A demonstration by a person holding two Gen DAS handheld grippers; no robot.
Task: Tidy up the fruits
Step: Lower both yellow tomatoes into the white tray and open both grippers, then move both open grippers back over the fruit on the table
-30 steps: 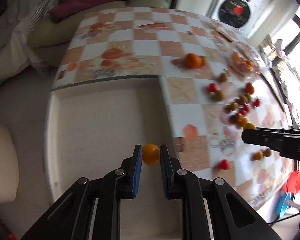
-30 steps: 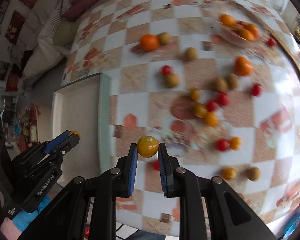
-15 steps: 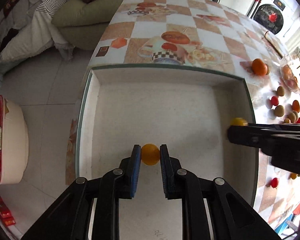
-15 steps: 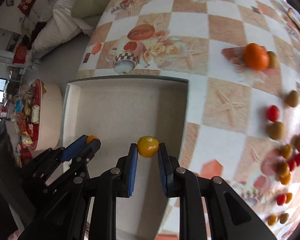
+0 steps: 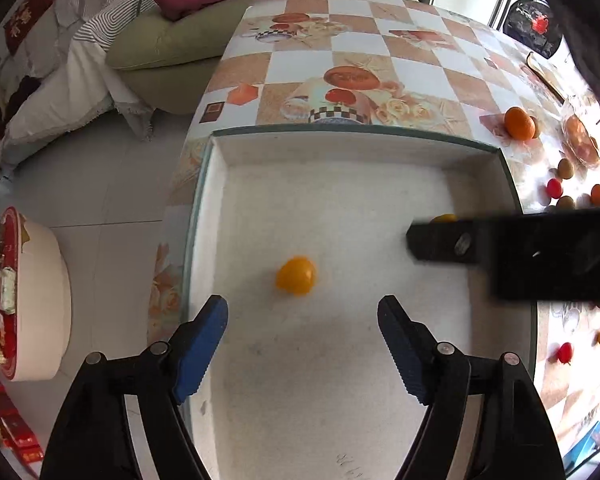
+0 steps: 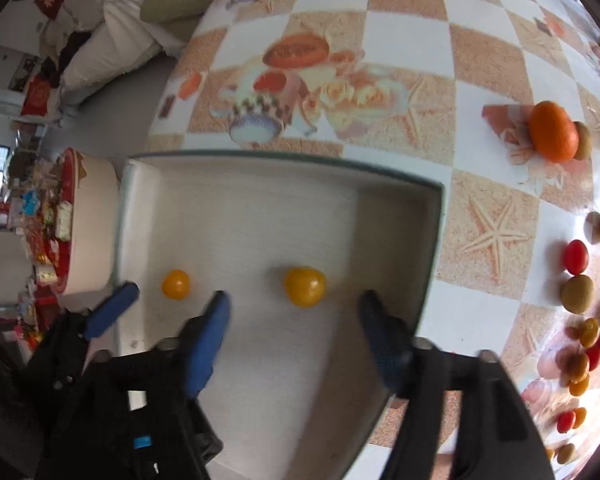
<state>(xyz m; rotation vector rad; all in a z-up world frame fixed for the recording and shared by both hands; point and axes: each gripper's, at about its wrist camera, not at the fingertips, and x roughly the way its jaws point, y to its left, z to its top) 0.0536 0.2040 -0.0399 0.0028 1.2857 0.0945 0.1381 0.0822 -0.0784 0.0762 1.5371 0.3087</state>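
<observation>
On the table (image 5: 420,76), the tray (image 5: 340,136) holds two yellow fruits, well apart. Left gripper (image 5: 302,316), jaws spread and empty, has one fruit (image 5: 295,275) directly ahead. Right gripper (image 6: 294,312), likewise spread, faces the other (image 6: 305,286).

Yellow fruit (image 5: 295,275) on white tray (image 5: 340,200) floor between wide-spread left tongs (image 5: 302,312).
</observation>
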